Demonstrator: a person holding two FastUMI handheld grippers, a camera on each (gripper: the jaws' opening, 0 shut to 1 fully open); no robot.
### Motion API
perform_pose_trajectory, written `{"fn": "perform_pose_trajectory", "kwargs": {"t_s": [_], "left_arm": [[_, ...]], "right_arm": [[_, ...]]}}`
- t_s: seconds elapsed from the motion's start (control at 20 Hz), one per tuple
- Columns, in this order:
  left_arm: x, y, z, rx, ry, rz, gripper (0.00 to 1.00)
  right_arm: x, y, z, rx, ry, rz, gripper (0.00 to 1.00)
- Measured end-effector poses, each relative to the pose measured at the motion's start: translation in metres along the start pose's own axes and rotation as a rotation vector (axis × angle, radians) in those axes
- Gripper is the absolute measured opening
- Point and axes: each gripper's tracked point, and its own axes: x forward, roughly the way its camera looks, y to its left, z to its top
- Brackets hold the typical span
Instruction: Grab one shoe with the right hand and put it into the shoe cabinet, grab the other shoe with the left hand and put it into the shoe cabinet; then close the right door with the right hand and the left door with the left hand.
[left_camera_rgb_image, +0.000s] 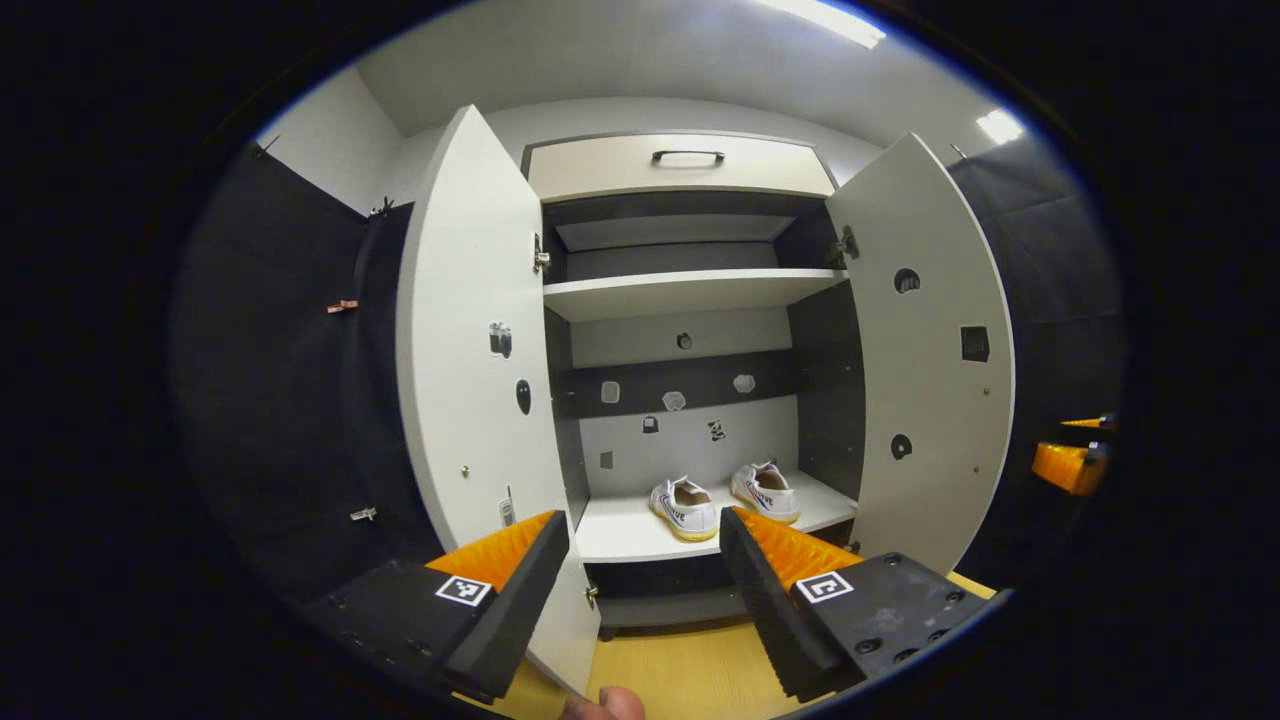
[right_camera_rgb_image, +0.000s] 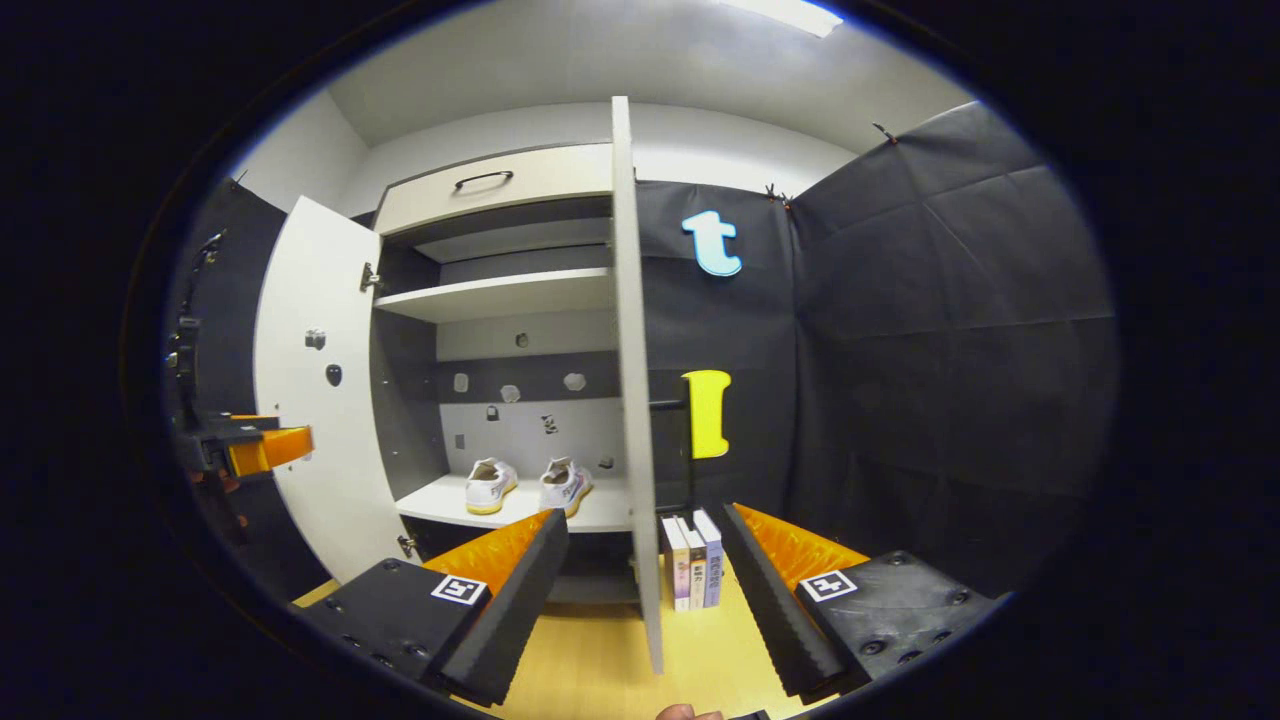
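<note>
Both shoes inside the shoe cabinet (left_camera_rgb_image: 690, 292) already: one shoe (left_camera_rgb_image: 685, 508) and the other shoe (left_camera_rgb_image: 766, 492) on the lower shelf (left_camera_rgb_image: 620, 530), close side by side, toes toward the room, heels toward the back wall. Placed deep enough, as it seems, to let the doors pass in front of them.

Left gripper (left_camera_rgb_image: 642, 522): fingers spread wide, holding nothing. Faces the open cabinet from the front, with the left door (left_camera_rgb_image: 465, 350) just beside its left finger. Probably kept there to be ready for that door, which belongs to the last step.

Right gripper (right_camera_rgb_image: 645, 518): fingers also spread apart, pinching nothing. Looks straight along the thin free edge of the right door (right_camera_rgb_image: 630, 350), so that the edge stands between the two fingers but farther off, not touching them. Likely positioned so in order to push or catch this edge next. Seen from the left gripper view too, at the far right, outside the right door.

Both doors swung fully open, so the closing part of the task not yet begun. By the task order, right door first.

A few books (right_camera_rgb_image: 692, 560) upright on the wooden floor (right_camera_rgb_image: 600, 650) just behind the right door, on its outer side; no obstacle to closing, in my judgement.
</note>
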Motion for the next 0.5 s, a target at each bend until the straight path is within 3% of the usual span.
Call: {"fn": "perform_pose_trajectory", "kwargs": {"t_s": [0.3,0.5], "left_arm": [[-0.019,0.025,-0.01,-0.047,0.011,0.029,0.95],[-0.023,0.037,-0.013,-0.028,0.004,0.053,0.95]], "right_arm": [[0.053,-0.066,0.016,-0.029,-0.015,-0.118,0.98],[0.087,-0.072,0.01,-0.067,-0.001,-0.121,0.98]]}}
